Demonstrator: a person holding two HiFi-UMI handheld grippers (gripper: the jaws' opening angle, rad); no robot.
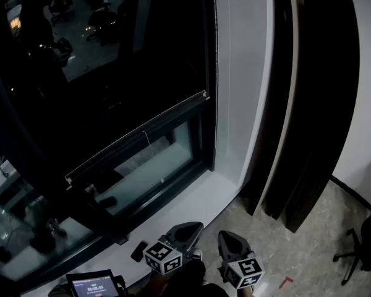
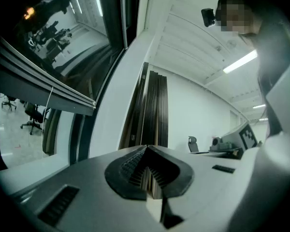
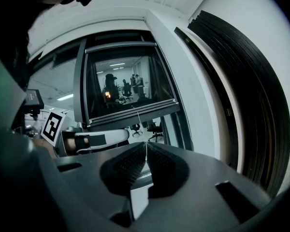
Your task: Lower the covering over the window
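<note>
Head view: left hand-held gripper and right hand-held gripper are hovering closed and empty, well apart from the roller blind's bottom rail; its thin pull cord could slip from a loose pinch.

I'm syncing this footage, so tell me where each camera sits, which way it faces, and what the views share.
Head view: on the person's head, looking steeply down at the window and blind rail; left tool and right tool show at bottom.
Left tool view: on the left tool, looking level along its shut jaws at the panels; the person's torso at right.
Right tool view: on the right tool, facing the window past its shut jaws; left tool at left.
Shared: all three show the blind rail and panels.
</note>
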